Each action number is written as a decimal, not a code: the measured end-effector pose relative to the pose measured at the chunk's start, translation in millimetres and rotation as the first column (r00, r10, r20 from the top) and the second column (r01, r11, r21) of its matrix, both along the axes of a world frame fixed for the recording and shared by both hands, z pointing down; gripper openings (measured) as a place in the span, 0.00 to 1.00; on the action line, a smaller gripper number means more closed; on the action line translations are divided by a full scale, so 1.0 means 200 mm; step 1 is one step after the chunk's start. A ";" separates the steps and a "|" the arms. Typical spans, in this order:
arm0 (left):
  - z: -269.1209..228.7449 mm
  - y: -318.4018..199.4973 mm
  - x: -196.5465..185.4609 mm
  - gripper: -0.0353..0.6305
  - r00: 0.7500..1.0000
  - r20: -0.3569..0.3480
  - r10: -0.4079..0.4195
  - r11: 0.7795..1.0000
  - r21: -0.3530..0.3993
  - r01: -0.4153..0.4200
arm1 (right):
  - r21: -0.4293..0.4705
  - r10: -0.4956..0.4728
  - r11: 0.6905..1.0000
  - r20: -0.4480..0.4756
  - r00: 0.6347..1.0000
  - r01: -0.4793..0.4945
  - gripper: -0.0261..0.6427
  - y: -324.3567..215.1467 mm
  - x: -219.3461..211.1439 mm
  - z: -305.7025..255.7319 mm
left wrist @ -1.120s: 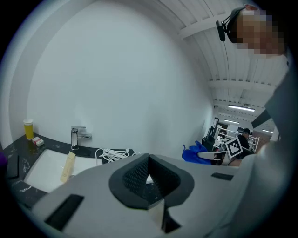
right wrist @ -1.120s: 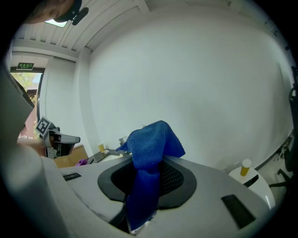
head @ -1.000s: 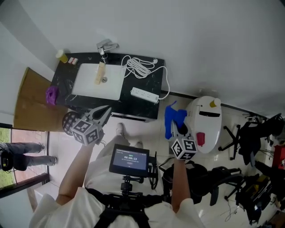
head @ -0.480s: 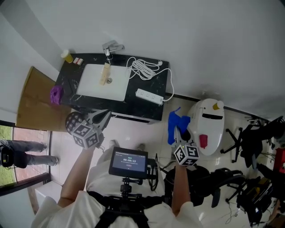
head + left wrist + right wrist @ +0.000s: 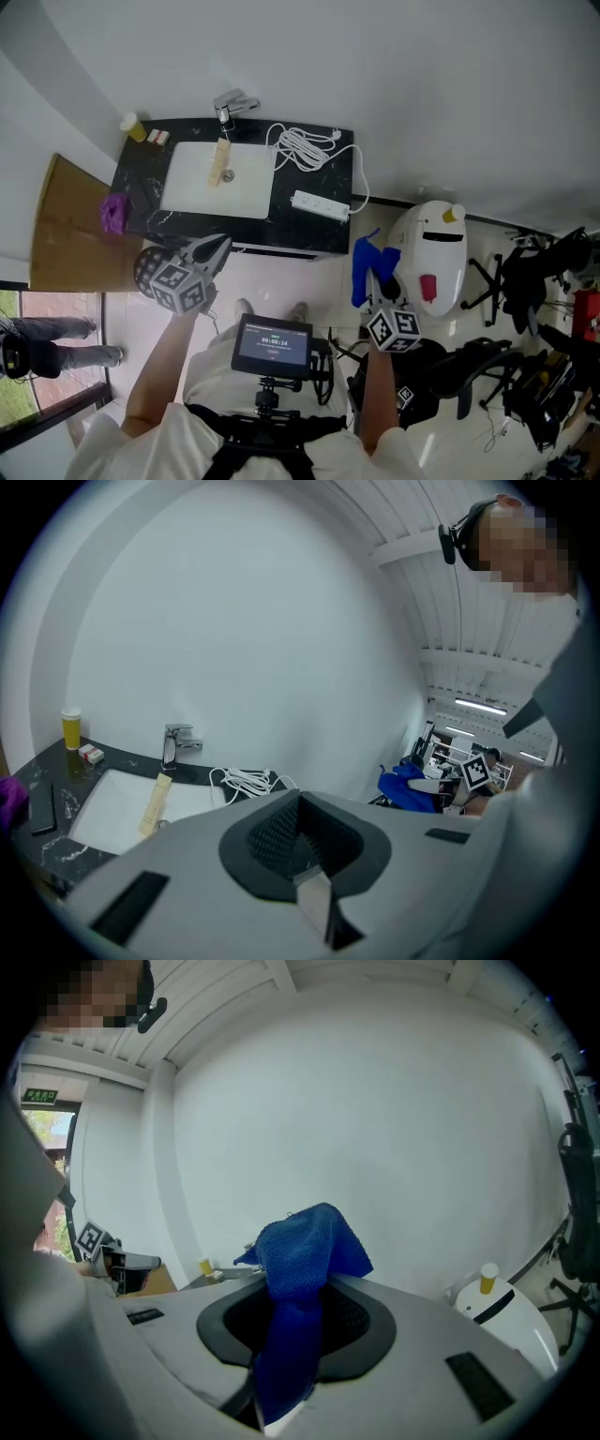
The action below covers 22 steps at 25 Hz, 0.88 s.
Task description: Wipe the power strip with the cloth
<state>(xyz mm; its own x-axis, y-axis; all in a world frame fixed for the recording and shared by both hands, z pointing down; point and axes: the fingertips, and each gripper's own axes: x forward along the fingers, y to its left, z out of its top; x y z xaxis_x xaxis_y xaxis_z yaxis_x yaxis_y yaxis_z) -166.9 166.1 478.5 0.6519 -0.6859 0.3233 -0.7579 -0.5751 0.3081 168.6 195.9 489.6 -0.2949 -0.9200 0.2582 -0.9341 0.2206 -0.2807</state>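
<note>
Counter [image 5: 286, 234] beyond cloth [image 5: 366, 265] in right claw [image 5: 377, 281]

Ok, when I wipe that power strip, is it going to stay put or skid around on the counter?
Probably skids: the power strip looks slim and light, lying loose on a glossy dark counter near its right end. Its coiled cable is slack, so likely won't anchor it. The left gripper, shut and empty, could perhaps brace it.

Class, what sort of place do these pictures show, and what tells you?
Probably a washroom corner of a workshop or lab: a white rectangular basin and chrome tap set in a black stone counter, with black office chairs crowded to the right.
</note>
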 end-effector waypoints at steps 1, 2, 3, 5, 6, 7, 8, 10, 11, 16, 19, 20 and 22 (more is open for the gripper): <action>0.00 -0.01 -0.03 0.06 1.000 -0.002 0.011 1.000 0.002 -0.011 | -0.001 0.009 1.000 0.006 1.000 -0.009 0.19 0.00 -0.04 -0.01; 0.00 -0.03 -0.07 0.06 1.000 -0.004 0.021 1.000 0.002 -0.021 | -0.004 0.020 1.000 0.016 1.000 -0.020 0.19 0.00 -0.08 -0.01; 0.00 -0.05 -0.10 0.06 0.999 -0.005 0.031 1.000 0.000 -0.031 | -0.007 0.031 0.999 0.026 0.999 -0.031 0.19 0.01 -0.11 -0.01; 0.02 -0.07 -0.18 0.06 0.999 -0.012 0.047 0.999 -0.010 -0.047 | -0.011 0.052 0.999 0.035 0.998 -0.051 0.19 0.02 -0.19 -0.02; 0.02 -0.08 -0.22 0.06 0.998 -0.015 0.054 0.998 -0.014 -0.054 | -0.012 0.061 0.998 0.034 0.998 -0.061 0.19 0.03 -0.23 -0.03; 0.02 -0.10 -0.25 0.06 0.998 -0.016 0.062 0.998 -0.015 -0.062 | -0.012 0.070 0.998 0.032 0.997 -0.069 0.19 0.03 -0.26 -0.03; 0.02 -0.12 -0.28 0.06 0.997 -0.016 0.070 0.997 -0.014 -0.071 | -0.012 0.078 0.997 0.030 0.996 -0.078 0.19 0.03 -0.30 -0.03; 0.02 -0.16 -0.32 0.06 0.996 -0.015 0.088 0.996 -0.011 -0.088 | -0.012 0.098 0.995 0.029 0.995 -0.098 0.19 0.02 -0.34 -0.03; 0.02 -0.18 -0.34 0.06 0.995 -0.014 0.095 0.995 -0.012 -0.095 | -0.012 0.108 0.994 0.031 0.994 -0.108 0.19 0.02 -0.36 -0.03; 0.01 -0.25 -0.38 0.06 0.992 -0.008 0.124 0.992 -0.003 -0.124 | -0.016 0.132 0.991 0.022 0.991 -0.132 0.19 0.03 -0.43 -0.01; 0.00 -0.28 -0.38 0.06 0.992 -0.010 0.129 0.992 0.001 -0.129 | -0.011 0.104 0.995 -0.004 0.995 -0.104 0.19 0.04 -0.50 0.00; 0.00 -0.28 -0.37 0.06 0.991 -0.010 0.130 0.992 0.002 -0.130 | -0.010 0.096 0.995 -0.005 0.995 -0.096 0.18 0.04 -0.51 0.00; -0.01 -0.29 -0.35 0.06 0.991 -0.009 0.132 0.991 0.005 -0.132 | -0.007 0.091 0.996 0.003 0.996 -0.091 0.19 0.03 -0.52 0.00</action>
<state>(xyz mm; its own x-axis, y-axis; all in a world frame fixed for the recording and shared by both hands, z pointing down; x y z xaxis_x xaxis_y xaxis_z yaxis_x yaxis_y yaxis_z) -237.8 108.4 477.1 0.7397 -0.5953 0.3137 -0.6725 -0.6710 0.3124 65.3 201.7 489.0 -0.2110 -0.9411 0.2641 -0.9493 0.1330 -0.2847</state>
